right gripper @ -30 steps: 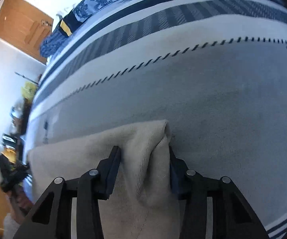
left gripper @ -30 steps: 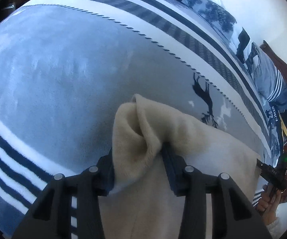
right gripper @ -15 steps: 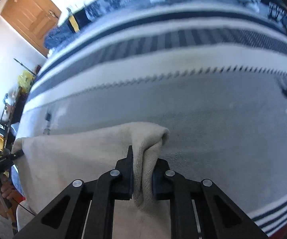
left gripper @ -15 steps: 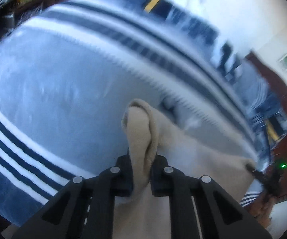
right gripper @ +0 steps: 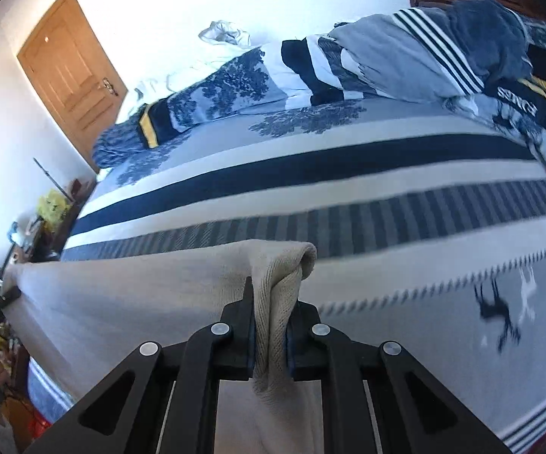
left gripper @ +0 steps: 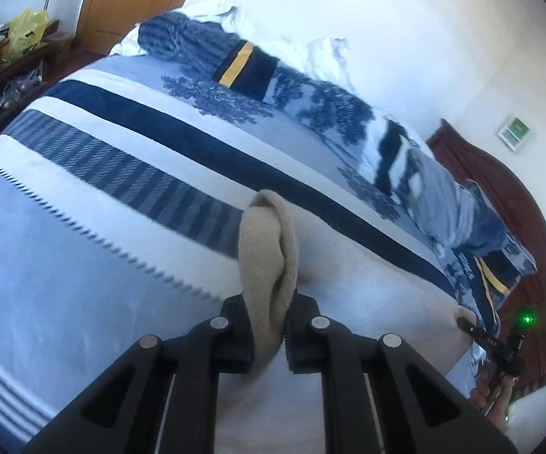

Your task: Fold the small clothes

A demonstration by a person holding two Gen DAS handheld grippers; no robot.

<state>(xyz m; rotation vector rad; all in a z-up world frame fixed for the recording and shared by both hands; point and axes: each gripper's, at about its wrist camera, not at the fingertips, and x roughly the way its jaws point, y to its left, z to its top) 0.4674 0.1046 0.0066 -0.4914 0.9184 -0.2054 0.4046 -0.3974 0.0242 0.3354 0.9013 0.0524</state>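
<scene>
1. Bed (right gripper: 348, 159) under a blue-and-white striped blanket (left gripper: 83, 265).
2. Beige knit garment (right gripper: 140, 302) stretched taut above the blanket's middle, between both tools.
3. Left hand-held gripper (left gripper: 269, 325) pinching one garment corner.
4. Right hand-held gripper (right gripper: 271, 325) pinching the other corner.

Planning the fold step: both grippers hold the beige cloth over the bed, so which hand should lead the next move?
Neither clearly. The left gripper and the right gripper are each shut on a bunched corner of the beige cloth, stretched between them above the striped bedspread. Likely they move together.
</scene>
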